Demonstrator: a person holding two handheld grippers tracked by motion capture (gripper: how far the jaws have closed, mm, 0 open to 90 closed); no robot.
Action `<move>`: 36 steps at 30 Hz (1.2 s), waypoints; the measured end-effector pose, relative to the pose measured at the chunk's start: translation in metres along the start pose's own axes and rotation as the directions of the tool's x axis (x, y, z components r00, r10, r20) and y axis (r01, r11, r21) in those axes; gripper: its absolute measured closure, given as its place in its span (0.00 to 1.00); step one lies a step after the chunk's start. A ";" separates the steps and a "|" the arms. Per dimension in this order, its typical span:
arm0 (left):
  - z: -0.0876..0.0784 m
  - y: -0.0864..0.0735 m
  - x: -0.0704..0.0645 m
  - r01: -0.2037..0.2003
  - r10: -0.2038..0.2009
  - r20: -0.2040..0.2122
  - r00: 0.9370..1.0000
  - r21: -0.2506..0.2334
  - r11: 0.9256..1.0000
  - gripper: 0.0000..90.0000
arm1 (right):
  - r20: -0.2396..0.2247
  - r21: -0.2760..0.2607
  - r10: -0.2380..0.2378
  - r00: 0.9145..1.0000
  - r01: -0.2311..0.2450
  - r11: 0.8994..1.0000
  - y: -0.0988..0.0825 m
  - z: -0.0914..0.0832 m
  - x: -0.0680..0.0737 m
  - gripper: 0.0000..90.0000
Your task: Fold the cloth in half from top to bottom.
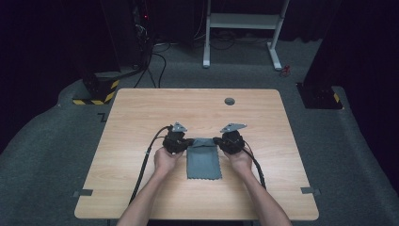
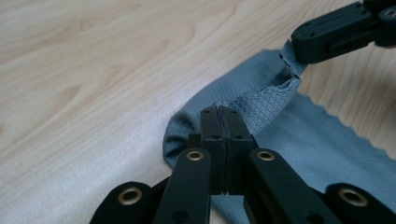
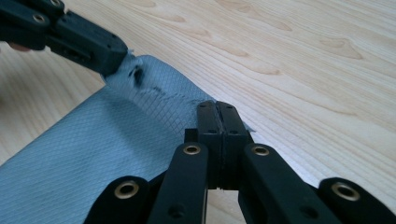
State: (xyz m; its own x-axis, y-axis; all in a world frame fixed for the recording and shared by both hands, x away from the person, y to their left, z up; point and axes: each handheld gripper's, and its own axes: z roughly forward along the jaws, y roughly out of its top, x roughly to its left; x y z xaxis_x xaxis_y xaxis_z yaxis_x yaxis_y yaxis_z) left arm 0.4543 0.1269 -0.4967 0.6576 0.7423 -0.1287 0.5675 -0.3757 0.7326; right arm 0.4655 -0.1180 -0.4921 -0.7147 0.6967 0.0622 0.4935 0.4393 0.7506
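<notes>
Two corners of a grey cloth (image 1: 203,157) were held at this moment, one by each gripper. The left gripper (image 1: 184,142) was seen in the high view at the cloth's far left corner, and the right gripper (image 1: 219,141) at its far right corner. In the left gripper view the jaws were pressed flat together with the hem of the cloth (image 2: 261,105) pinched between them; in the right gripper view the jaws were likewise closed tight on the cloth's (image 3: 140,121) edge. No gap could be made out between either pair of jaws.

The cloth was found near the middle of the wooden table (image 1: 141,113), on the person's side of it. Its near part lay flat on the wood, with a wavy cut edge toward the person, while its far edge was lifted slightly and stretched between the two grippers. A rolled or doubled strip could be seen along that far edge, though how many layers were underneath could not be told.

The grasping of both corners was judged to be done. A fold appeared to be under way: the carrying of the held edge over toward the near edge, the laying down, and the release were judged to be left.
</notes>
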 end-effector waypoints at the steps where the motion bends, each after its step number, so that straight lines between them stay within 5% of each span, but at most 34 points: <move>1: 0.000 -0.001 -0.001 0.000 0.000 -0.001 1.000 0.001 1.000 0.99 | -0.003 0.000 -0.001 1.000 0.001 1.000 -0.002 0.000 0.001 1.00; 11: -0.001 -0.023 -0.015 0.006 -0.006 -0.001 1.000 -0.024 1.000 0.99 | -0.026 0.002 -0.034 0.999 0.034 0.999 -0.018 -0.006 0.011 1.00; 19: -0.011 -0.025 -0.024 0.005 -0.005 -0.002 1.000 -0.049 0.999 0.99 | -0.047 -0.017 -0.020 0.999 0.019 1.000 -0.027 -0.013 0.018 1.00; 30: -0.014 -0.034 -0.034 -0.003 0.005 0.027 1.000 -0.071 0.997 1.00 | -0.043 0.042 -0.076 0.996 0.078 0.996 -0.037 -0.015 0.031 1.00; 36: -0.011 -0.037 -0.043 0.004 -0.001 0.047 0.999 -0.062 0.998 1.00 | -0.049 0.024 -0.055 0.997 0.056 0.998 -0.040 -0.021 0.033 1.00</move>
State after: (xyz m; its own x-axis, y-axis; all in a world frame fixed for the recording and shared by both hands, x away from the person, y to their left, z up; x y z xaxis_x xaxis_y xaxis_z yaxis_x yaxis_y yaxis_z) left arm 0.3998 0.1153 -0.5115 0.6799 0.7155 -0.1606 0.5382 -0.3381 0.7720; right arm 0.4119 -0.1246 -0.5060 -0.7642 0.6428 0.0529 0.4644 0.4914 0.7367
